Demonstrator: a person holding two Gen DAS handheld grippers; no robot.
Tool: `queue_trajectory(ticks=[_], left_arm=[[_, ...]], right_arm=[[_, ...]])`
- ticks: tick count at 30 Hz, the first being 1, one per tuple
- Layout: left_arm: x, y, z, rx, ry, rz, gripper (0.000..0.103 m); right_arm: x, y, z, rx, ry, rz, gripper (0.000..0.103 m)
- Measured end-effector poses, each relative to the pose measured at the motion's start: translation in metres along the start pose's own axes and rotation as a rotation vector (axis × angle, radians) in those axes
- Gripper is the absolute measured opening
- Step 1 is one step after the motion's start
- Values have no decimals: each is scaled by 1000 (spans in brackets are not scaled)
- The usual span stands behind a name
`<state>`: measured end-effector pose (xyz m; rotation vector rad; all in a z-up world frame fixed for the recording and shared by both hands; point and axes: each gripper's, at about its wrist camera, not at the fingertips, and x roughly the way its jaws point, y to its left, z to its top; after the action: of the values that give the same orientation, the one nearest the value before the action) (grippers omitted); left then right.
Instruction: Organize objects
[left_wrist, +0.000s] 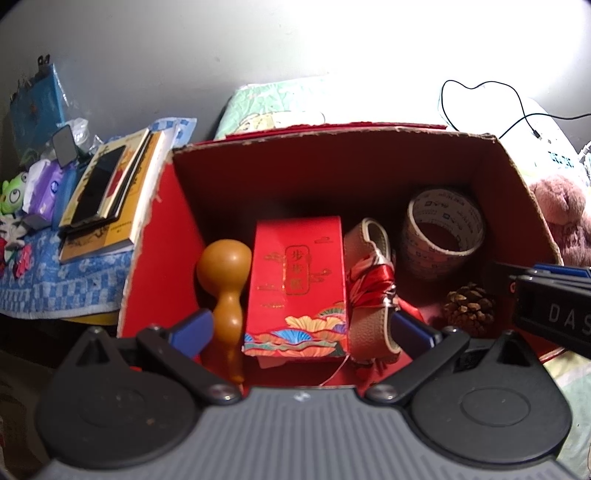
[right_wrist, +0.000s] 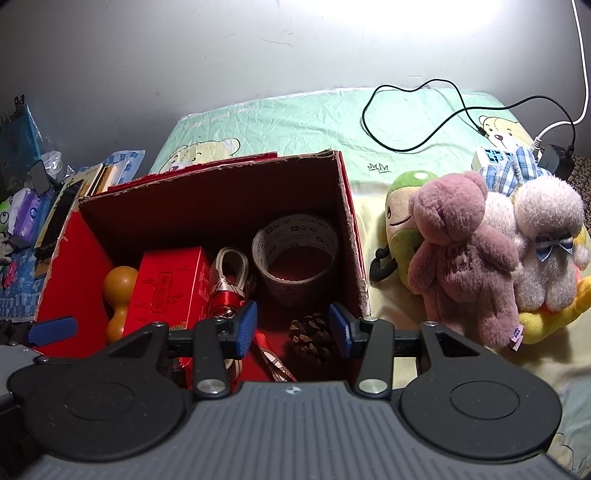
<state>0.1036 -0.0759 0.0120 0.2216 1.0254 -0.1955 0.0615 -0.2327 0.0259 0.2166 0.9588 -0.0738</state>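
Both grippers are hovering over the open red cardboard box (right_wrist: 347, 206) sitting on the bed, and neither is holding anything. The right gripper (right_wrist: 292, 329) is standing part open with the pine cone (right_wrist: 312, 338) lying on the box floor below and between its blue pads — not pinched, as far as the right wrist view shows. The left gripper (left_wrist: 301, 326) is spread wide above the red gift carton (left_wrist: 297, 284), clear of it, with the wooden gourd (left_wrist: 223, 284) beside 1 pad and the ribbon-tied leather pouch (left_wrist: 373, 280) beside the other.

The box is already holding those things plus a tape roll (right_wrist: 295, 254) at the back. My reading: the packing step is under way, with the pine cone looking freshly placed. Still outside — 4 or so soft toys heaped to the right, the pink bear (right_wrist: 465, 254) nearest. The next move probably calls for lifting the right gripper clear of the box wall, swinging toward the bear and opening wider for its soft, bulky body.
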Motion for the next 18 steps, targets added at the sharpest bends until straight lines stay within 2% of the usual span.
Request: queue_trajectory(ticks=[18], left_arm=[[-2,4,-4,-6,-5,0,102]], right_arm=[[-2,0,-6,8,0,27,47]])
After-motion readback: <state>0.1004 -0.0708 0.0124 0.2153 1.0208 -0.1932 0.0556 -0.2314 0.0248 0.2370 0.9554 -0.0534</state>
